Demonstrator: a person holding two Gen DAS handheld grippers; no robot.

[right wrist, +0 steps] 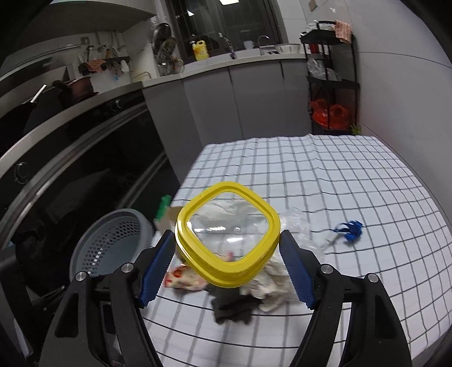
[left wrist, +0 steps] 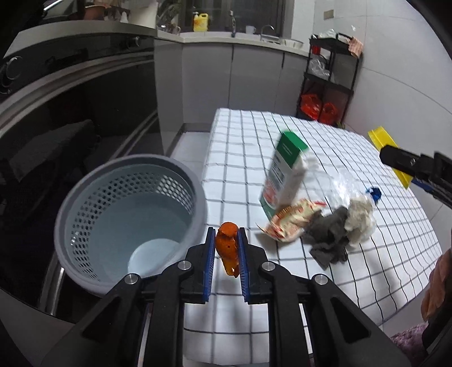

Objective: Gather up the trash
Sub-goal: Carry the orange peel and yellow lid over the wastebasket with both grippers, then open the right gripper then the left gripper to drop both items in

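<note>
My left gripper [left wrist: 226, 240] is shut on an orange peel scrap [left wrist: 227, 245], held at the table's left edge beside the grey perforated bin [left wrist: 127, 220]. On the checked tablecloth [left wrist: 282, 135] lie a green-and-white carton [left wrist: 282, 172], a red-and-white wrapper [left wrist: 293, 220], a grey rag [left wrist: 327, 234], white crumpled tissue [left wrist: 361, 217] and a clear bag with a blue tie [left wrist: 374, 193]. My right gripper [right wrist: 227, 242] is shut on a yellow-rimmed clear lid [right wrist: 226, 234], held above that pile; the gripper also shows in the left wrist view [left wrist: 395, 161]. The bin shows in the right wrist view too [right wrist: 110, 242].
A dark oven front [left wrist: 70, 93] stands left of the bin. A black shelf rack [left wrist: 330, 76] with red bags stands at the far wall. Kitchen counter with a yellow bottle [left wrist: 201, 22] runs along the back. The blue tie lies on the cloth [right wrist: 349, 230].
</note>
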